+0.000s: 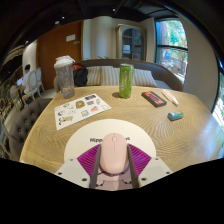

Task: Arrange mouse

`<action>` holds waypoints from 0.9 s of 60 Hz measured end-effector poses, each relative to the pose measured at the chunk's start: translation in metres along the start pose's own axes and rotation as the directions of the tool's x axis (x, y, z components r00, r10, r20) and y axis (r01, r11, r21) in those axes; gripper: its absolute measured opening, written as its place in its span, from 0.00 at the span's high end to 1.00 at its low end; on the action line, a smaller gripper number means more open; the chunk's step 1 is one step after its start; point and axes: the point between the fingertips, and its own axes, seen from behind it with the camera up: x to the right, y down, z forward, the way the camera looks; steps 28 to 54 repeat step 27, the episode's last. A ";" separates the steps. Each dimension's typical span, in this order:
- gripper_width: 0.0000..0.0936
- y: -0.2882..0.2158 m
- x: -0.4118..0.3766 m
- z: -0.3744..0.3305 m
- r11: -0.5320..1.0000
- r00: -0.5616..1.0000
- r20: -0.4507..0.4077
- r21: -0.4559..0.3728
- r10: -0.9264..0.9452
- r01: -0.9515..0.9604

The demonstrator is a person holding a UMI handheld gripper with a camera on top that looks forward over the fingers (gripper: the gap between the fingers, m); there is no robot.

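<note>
pink-white mouse (114, 153) sits clamped in our gripper (114, 172) over tabletop (150, 125); smooth, light, rigid shell, so we hold its flanks.

Pale mouse (114, 152) clamped between the tongs (115, 163) above a white mat (85, 141) on the wooden table (150, 122).

We see a pale pink mouse (114, 152) between magenta pads (90, 160), on a white mat (85, 142) with dark lettering. Beyond the mouse, the table (40, 135) is light wood. Farther beyond stand a green cup (125, 80) and a clear, grey-lidded bottle (65, 76).
</note>
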 end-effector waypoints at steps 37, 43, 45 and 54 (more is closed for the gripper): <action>0.09 0.011 0.054 -0.173 0.984 0.964 0.241 0.160 -0.115 0.077; 0.09 0.011 0.054 -0.173 0.984 0.964 0.241 0.160 -0.115 0.077; 0.09 0.011 0.054 -0.173 0.984 0.964 0.241 0.160 -0.115 0.077; 0.09 0.011 0.054 -0.173 0.984 0.964 0.241 0.160 -0.115 0.077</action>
